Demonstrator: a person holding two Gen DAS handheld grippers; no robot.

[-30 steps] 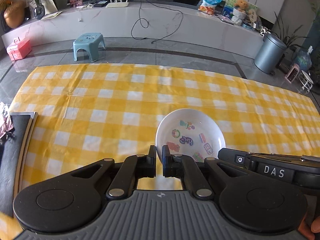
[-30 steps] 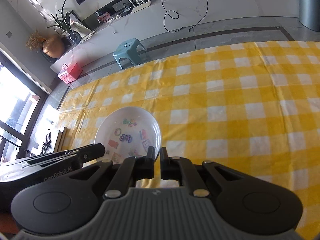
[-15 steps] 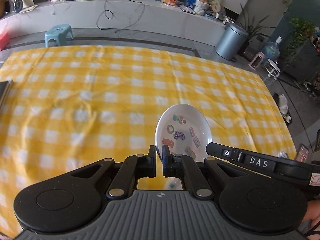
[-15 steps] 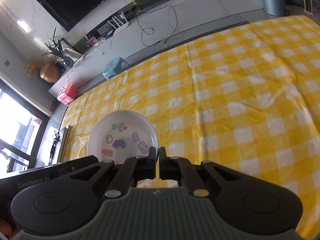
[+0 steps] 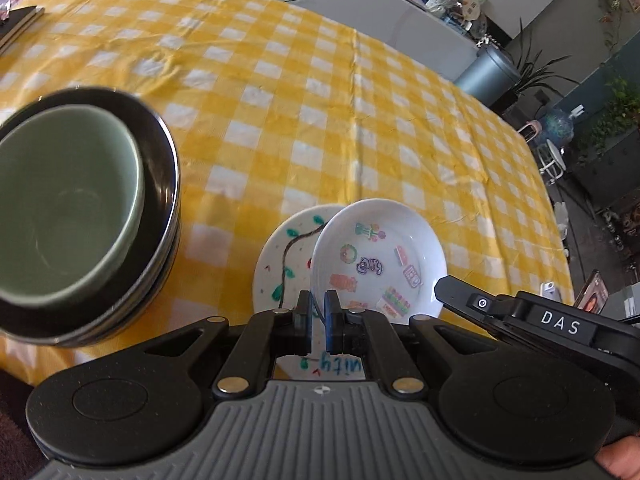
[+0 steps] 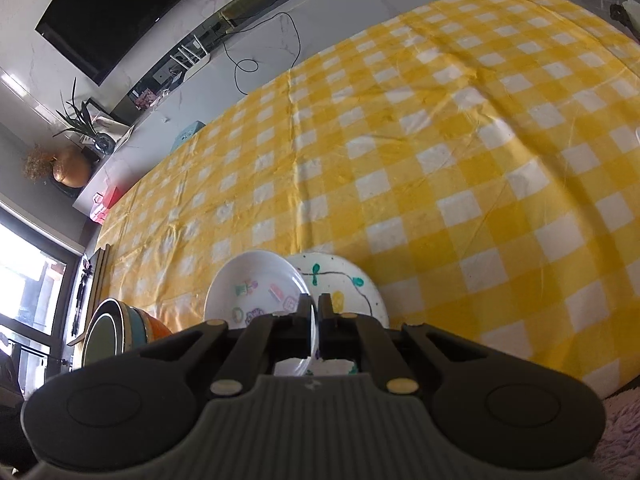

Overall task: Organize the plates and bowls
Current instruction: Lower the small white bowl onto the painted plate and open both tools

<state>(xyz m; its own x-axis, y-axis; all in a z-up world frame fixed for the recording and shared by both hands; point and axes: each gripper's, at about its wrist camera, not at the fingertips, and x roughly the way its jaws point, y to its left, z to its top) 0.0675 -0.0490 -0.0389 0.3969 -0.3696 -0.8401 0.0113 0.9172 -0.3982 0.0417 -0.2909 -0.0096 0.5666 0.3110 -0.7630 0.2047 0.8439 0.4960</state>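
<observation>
With both the left gripper (image 5: 318, 322) and right gripper (image 6: 315, 316) clamped on the sticker bowl's (image 5: 378, 258) rim above the vine plate (image 5: 282, 258) near the table's front edge, uneven release could tip it.

Just beyond the fingers, the vine-painted plate (image 5: 280, 264) lies half hidden under the sticker bowl (image 5: 380, 256); its lettering is cut off

Both the left gripper (image 5: 318, 322) and right gripper (image 6: 315, 314) sit side by side, jaws seemingly pinched nearly closed.
</observation>
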